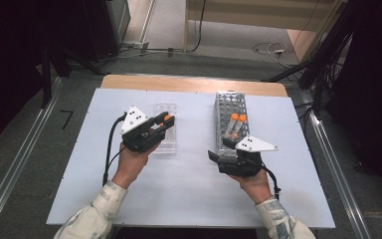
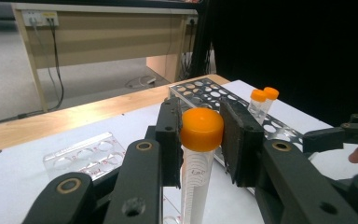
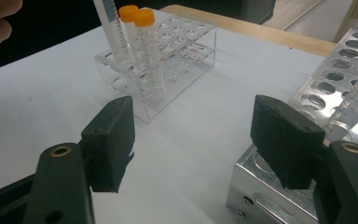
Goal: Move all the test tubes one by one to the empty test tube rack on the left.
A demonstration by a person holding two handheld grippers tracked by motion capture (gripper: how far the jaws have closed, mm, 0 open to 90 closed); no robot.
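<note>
The left gripper pinches an orange-capped tube just below its cap, keeping the tube upright and its lower end free, probably for seating in a well of the clear rack over which it hangs. That rack already holds two capped tubes upright at its near end. The right gripper stands spread and empty, resting low beside the near end of the metal rack, where two more tubes lean, apparently awaiting transfer.
</note>
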